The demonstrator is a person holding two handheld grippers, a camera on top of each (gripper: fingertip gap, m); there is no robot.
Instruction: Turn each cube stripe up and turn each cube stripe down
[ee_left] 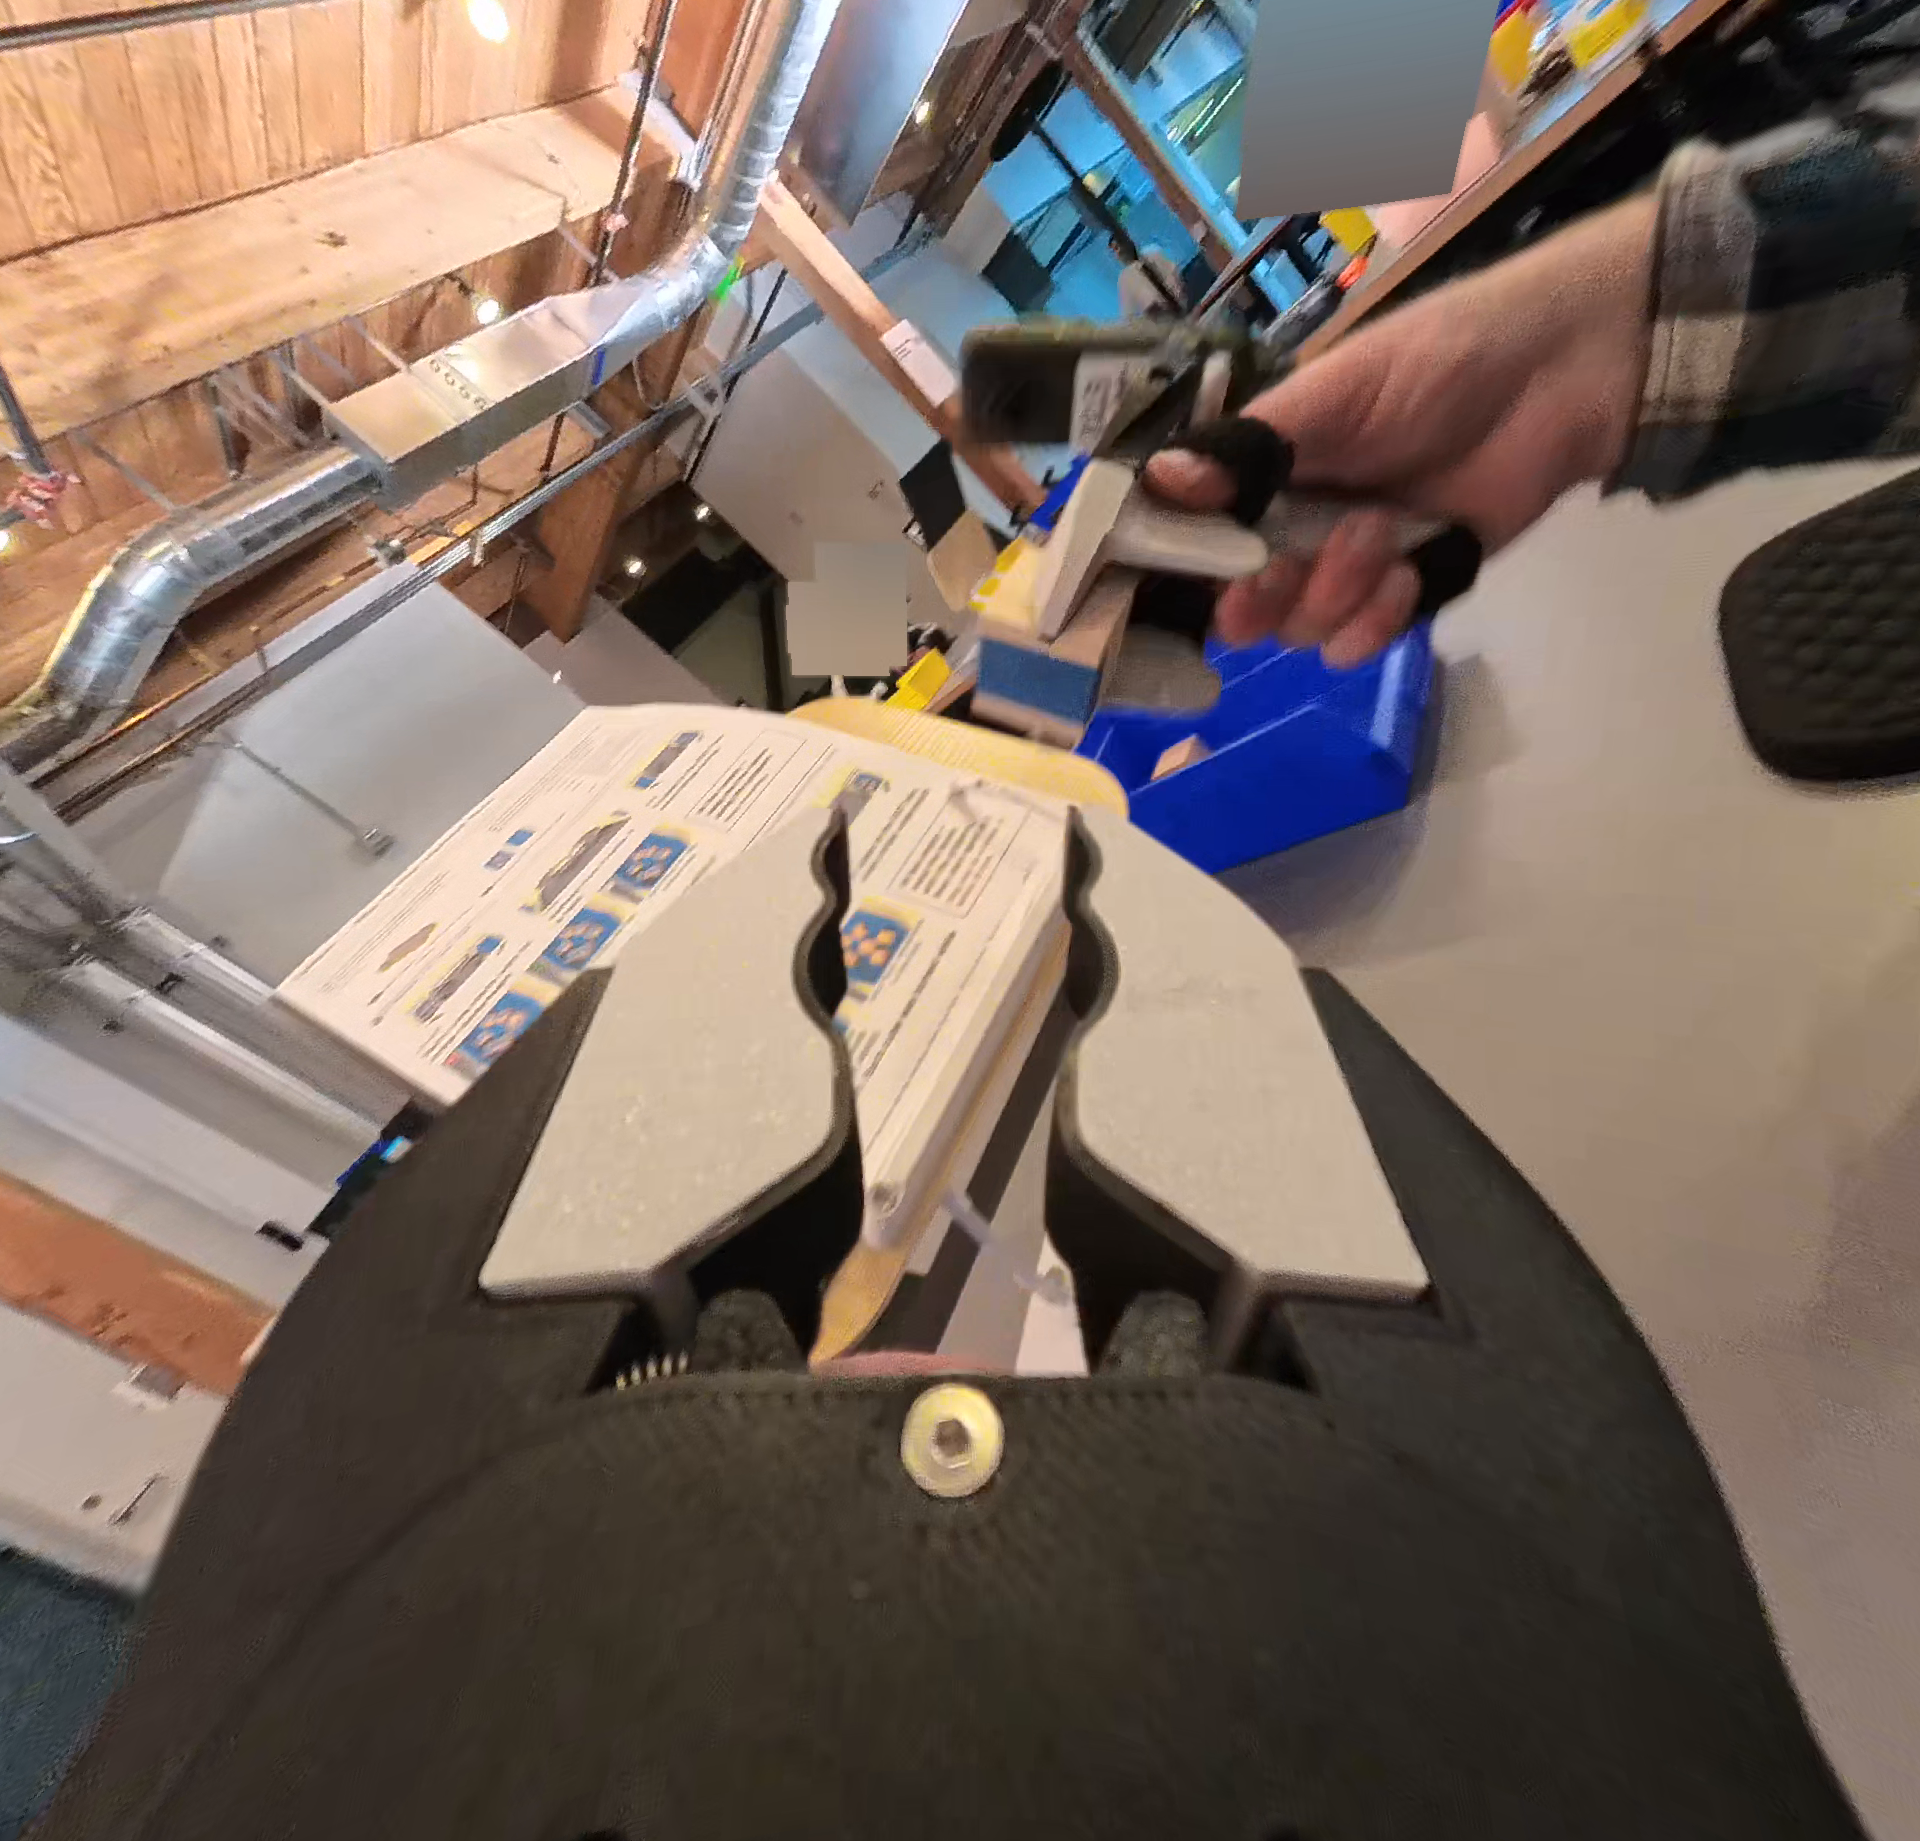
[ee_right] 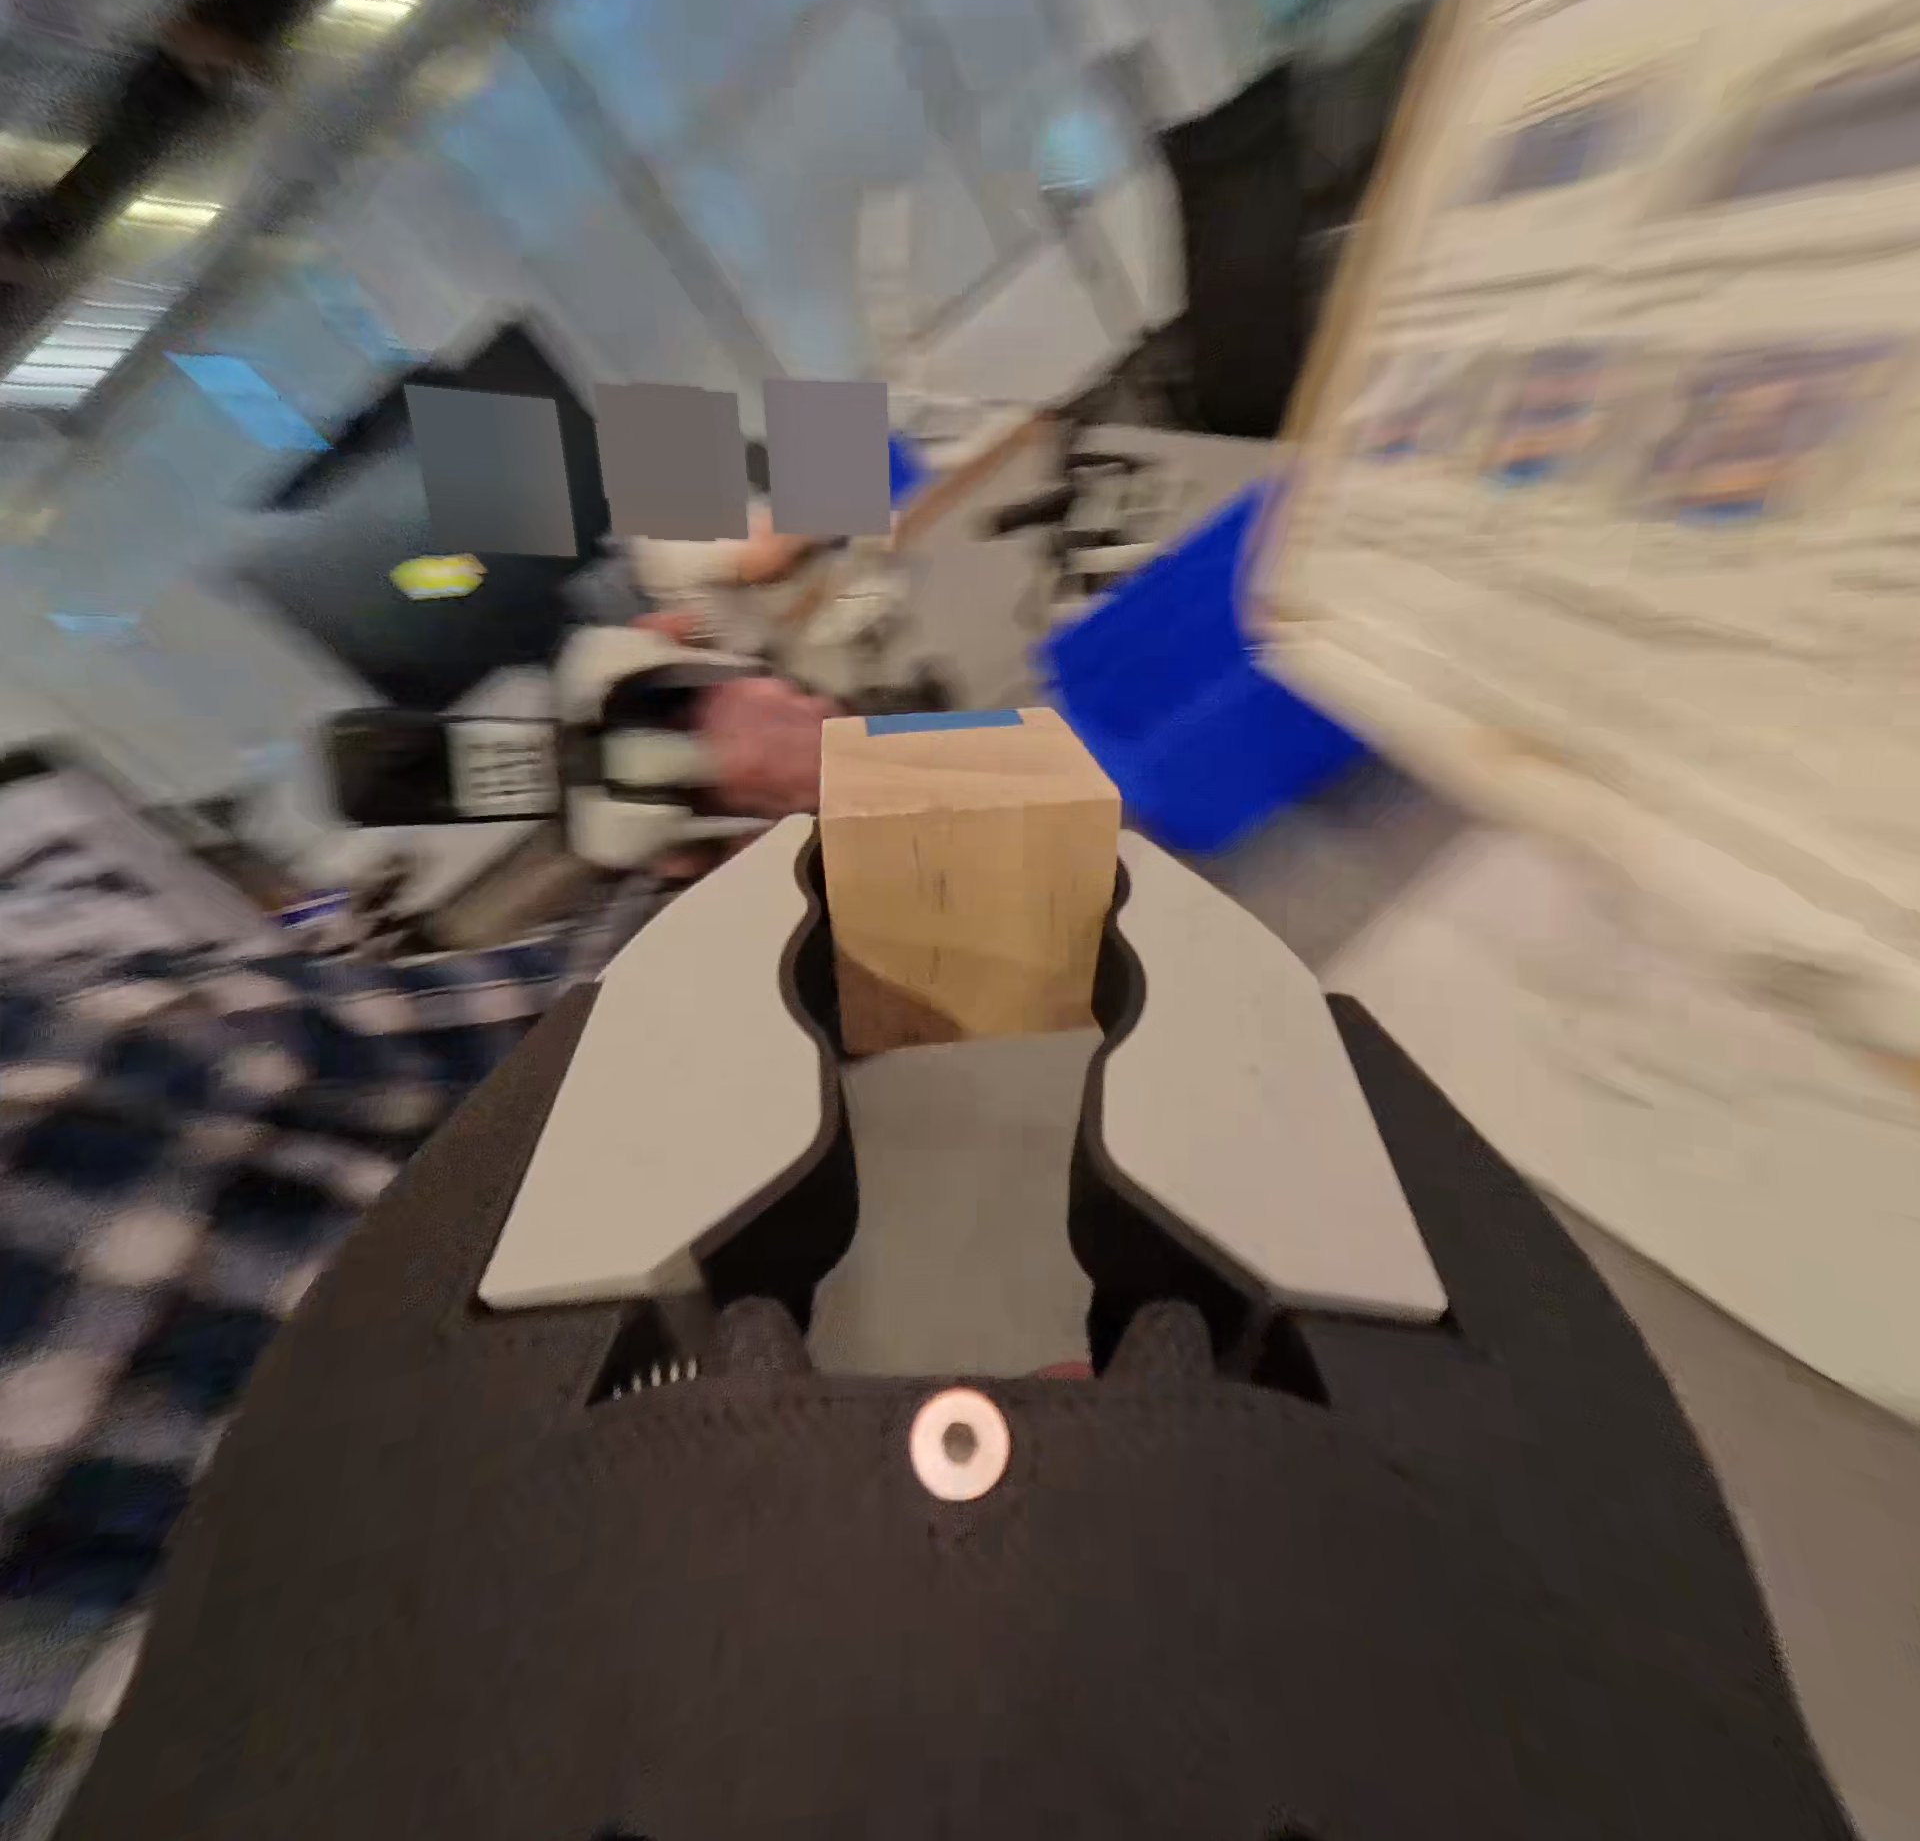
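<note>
My right gripper (ee_right: pixel 966 846) is shut on a wooden cube (ee_right: pixel 966 908). Both pads press its sides, and a blue tape stripe (ee_right: pixel 943 722) shows at the far edge of its top face. In the left wrist view this gripper (ee_left: pixel 1081 555) is in a person's hand, holding the cube (ee_left: pixel 1034 679) in the air above the blue bin (ee_left: pixel 1309 752), with a blue face towards my camera. My left gripper (ee_left: pixel 956 825) is open with nothing between its fingers. It also shows blurred in the right wrist view (ee_right: pixel 468 773).
A second wooden cube (ee_left: pixel 1179 757) lies in the blue bin. A printed instruction sheet on a board (ee_left: pixel 582 887) stands right in front of my left gripper. A black textured pad (ee_left: pixel 1829 638) lies on the grey table (ee_left: pixel 1610 1064).
</note>
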